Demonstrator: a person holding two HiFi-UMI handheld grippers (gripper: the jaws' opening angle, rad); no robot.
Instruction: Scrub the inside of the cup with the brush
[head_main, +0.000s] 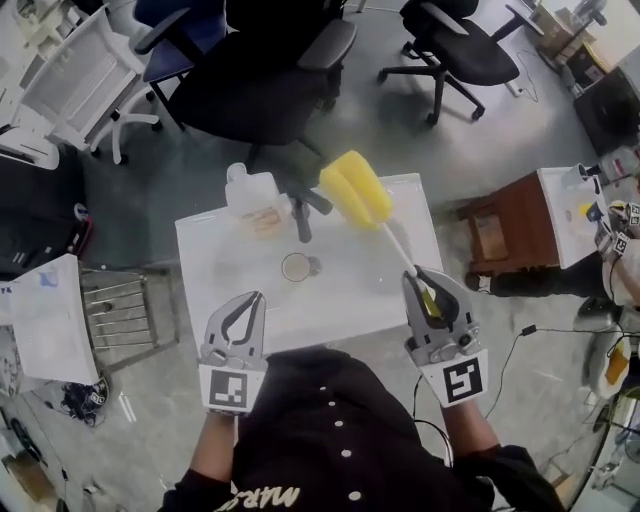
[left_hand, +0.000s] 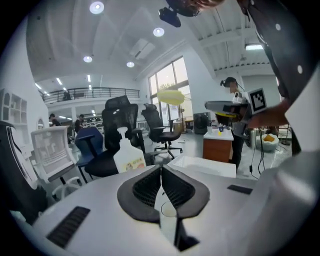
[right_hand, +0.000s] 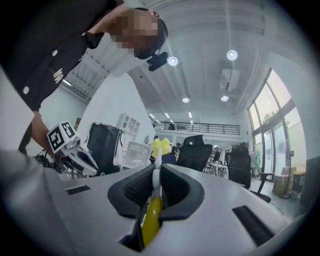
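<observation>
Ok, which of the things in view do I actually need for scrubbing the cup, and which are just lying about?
For the job:
- cup
- brush, gripped by the right gripper
- left gripper, shut and empty

Lying about:
- bottle
- chairs
- side table
</observation>
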